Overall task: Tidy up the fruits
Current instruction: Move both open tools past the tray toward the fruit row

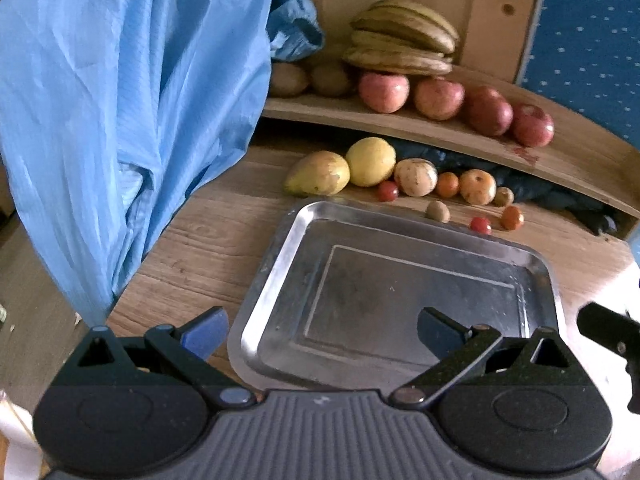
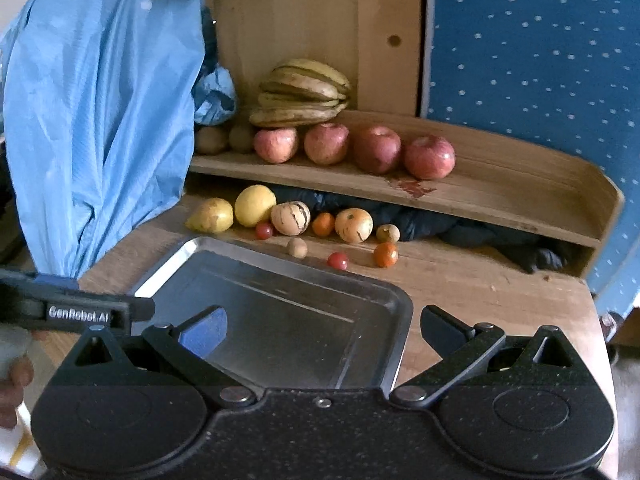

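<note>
An empty steel tray (image 1: 276,264) (image 2: 168,272) lies on the wooden table. Beyond it a row of fruit lies on the table: a mango (image 1: 318,173) (image 2: 210,216), a yellow fruit (image 1: 370,161) (image 2: 254,205), striped melons (image 1: 415,177) (image 2: 290,218), small oranges (image 1: 447,184) and cherry tomatoes (image 1: 480,225) (image 2: 338,260). Red apples (image 1: 383,92) (image 2: 429,157) and bananas (image 1: 400,36) (image 2: 304,92) sit on a raised wooden shelf (image 1: 440,136) (image 2: 500,196). My left gripper (image 1: 322,330) is open and empty over the tray's near edge. My right gripper (image 2: 324,328) is open and empty over the tray's near right corner.
A large blue plastic bag (image 1: 120,100) (image 2: 100,100) hangs at the left, over the table's edge. Dark cloth (image 2: 460,232) lies under the shelf. A blue dotted surface (image 2: 540,40) stands at the right. The left gripper's body (image 2: 72,308) shows at the right view's left edge.
</note>
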Tool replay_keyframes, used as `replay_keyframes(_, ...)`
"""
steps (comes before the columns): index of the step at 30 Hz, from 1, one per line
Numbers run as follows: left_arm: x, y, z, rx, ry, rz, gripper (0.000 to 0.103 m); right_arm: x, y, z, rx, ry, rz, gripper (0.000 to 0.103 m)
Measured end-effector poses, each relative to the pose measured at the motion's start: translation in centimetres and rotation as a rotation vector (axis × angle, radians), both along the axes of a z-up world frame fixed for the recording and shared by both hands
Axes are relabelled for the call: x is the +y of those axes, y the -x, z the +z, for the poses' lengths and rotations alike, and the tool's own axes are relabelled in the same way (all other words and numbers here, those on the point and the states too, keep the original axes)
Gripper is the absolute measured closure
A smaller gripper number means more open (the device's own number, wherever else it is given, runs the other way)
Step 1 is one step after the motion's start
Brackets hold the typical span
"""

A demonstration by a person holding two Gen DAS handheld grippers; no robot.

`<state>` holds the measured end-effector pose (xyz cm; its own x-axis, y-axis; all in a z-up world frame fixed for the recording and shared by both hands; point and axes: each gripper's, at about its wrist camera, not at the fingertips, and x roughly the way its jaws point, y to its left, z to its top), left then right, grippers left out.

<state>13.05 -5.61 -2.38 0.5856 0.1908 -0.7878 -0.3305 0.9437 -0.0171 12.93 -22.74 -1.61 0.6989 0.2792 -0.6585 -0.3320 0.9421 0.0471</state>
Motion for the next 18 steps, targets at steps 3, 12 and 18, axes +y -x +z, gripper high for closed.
replay_keyframes(3,0.0,-1.1,-0.3,0.032,-0.008,0.031,0.000,-0.6,-1.1,-0.4,0.031,-0.012,0.054,0.000)
replay_keyframes(12,1.4,-3.5,1.1,0.081,-0.065,0.040,0.000,0.1,-2.9,-1.1,0.055,-0.056,0.147,0.000)
replay_keyframes(18,3.2,-6.2,1.4,0.090,-0.085,-0.014,0.000,1.8,-4.4,-1.5,0.080,-0.065,0.123,0.000)
